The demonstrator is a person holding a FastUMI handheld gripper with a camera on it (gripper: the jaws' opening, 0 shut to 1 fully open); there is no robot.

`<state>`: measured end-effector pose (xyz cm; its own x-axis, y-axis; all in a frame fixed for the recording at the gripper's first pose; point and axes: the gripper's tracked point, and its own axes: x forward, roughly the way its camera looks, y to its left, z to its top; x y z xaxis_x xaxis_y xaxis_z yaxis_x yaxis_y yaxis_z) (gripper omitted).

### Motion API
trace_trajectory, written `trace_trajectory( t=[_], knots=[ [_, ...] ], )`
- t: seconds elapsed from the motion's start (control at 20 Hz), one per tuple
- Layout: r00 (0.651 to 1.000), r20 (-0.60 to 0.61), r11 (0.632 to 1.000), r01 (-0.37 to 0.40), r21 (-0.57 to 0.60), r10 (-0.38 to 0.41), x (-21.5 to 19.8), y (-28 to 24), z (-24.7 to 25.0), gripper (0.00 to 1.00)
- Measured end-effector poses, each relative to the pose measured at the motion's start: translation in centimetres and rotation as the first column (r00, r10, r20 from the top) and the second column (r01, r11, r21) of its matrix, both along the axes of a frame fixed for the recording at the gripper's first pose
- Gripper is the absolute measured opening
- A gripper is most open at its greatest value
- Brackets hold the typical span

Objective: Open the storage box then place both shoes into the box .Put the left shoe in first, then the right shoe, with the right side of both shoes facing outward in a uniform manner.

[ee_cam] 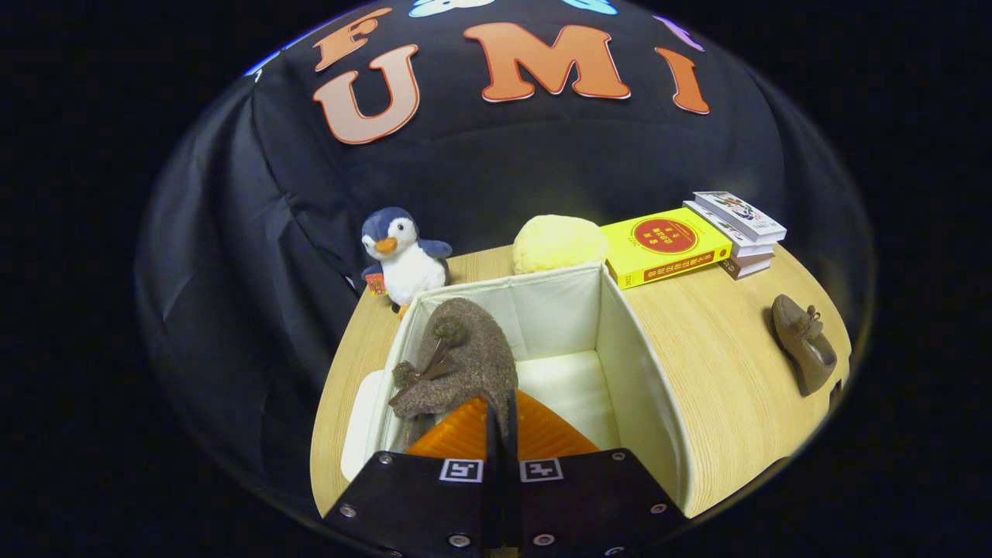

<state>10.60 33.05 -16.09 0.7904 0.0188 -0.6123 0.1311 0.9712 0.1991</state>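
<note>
Firmly pinched at its thin rim between nearly closed jaws [500, 434]: a brown felt shoe [457, 364] with pom-pom laces, hanging over the left side of the open white fabric storage box [643, 372], long axis running away from the jaws, toe toward the far wall. Well apart on the wooden desk [713, 349], beyond the box's right wall: second brown shoe [804, 343], lying lengthwise. Behind the box: plush penguin [401, 256], yellow cushion [559, 242], stacked books [697, 240].

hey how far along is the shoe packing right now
The box is already open. One brown shoe is in hand: the gripper is shut on its edge, holding it over the box's left side. The other shoe lies on the table, right of the box, and is left to pack.
</note>
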Motion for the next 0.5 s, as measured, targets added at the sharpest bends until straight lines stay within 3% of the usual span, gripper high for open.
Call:
trace_trajectory(
  t=[0.1, 0.25, 0.35, 0.4, 0.5],
  knots=[
    [1.000, -0.015, 1.000, -0.002, -0.003, 0.001, -0.1, 0.5, -0.6, 0.03],
    [0.998, -0.060, 1.000, -0.020, 0.019, 0.021, -0.8, 1.2, -1.6, 0.13],
    [0.999, -0.043, 1.000, -0.025, 0.000, 0.025, -0.8, 0.9, -0.8, 0.27],
    [0.999, -0.028, 1.000, -0.027, -0.006, 0.027, -0.9, 0.7, -0.6, 0.45],
    [0.999, -0.018, 0.999, -0.039, 0.000, 0.039, -1.1, 0.5, 0.0, 0.60]
  ],
)
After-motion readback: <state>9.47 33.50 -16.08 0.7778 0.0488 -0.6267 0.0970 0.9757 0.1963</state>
